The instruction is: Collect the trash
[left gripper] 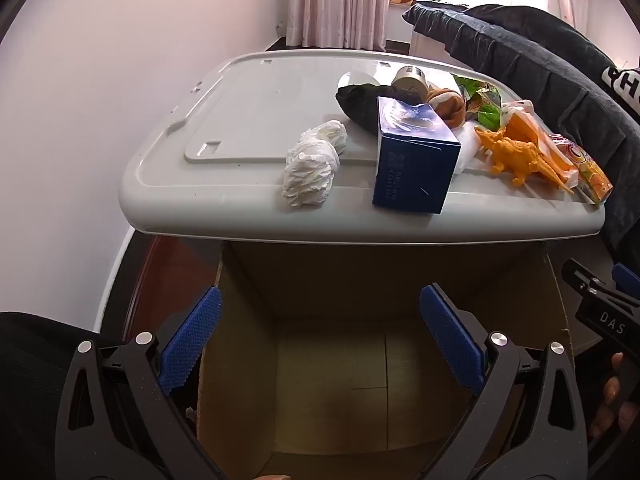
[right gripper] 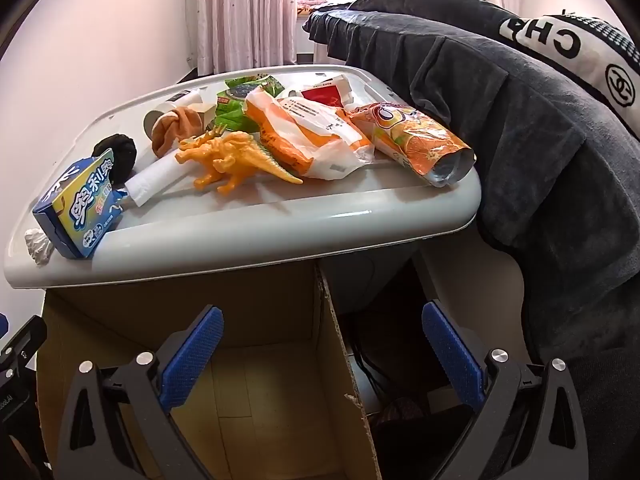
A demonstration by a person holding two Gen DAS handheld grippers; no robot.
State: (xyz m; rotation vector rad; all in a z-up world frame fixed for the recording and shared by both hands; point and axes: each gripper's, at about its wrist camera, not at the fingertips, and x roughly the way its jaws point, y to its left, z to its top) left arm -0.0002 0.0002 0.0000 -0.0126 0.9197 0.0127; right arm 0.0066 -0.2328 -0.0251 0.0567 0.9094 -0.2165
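Note:
A grey plastic lid (left gripper: pixel 248 120) serves as a tabletop and holds crumpled white tissue (left gripper: pixel 312 168), a blue box (left gripper: pixel 416 160), an orange snack bag (right gripper: pixel 420 140), an orange-white wrapper (right gripper: pixel 312 136) and green wrappers (right gripper: pixel 236 108). An open cardboard box (left gripper: pixel 320 352) stands below the lid's front edge; nothing shows in the part of it in view. My left gripper (left gripper: pixel 320 336) is open over the box. My right gripper (right gripper: pixel 324 348) is open above the box's right wall (right gripper: pixel 340 344). Neither holds anything.
An orange toy dinosaur (right gripper: pixel 232 160), a black sock (left gripper: pixel 368 104), a brown sock (right gripper: pixel 176 128) and a tape roll (left gripper: pixel 408 80) also lie on the lid. A dark blanket (right gripper: pixel 520 128) hangs at the right. A pale wall is on the left.

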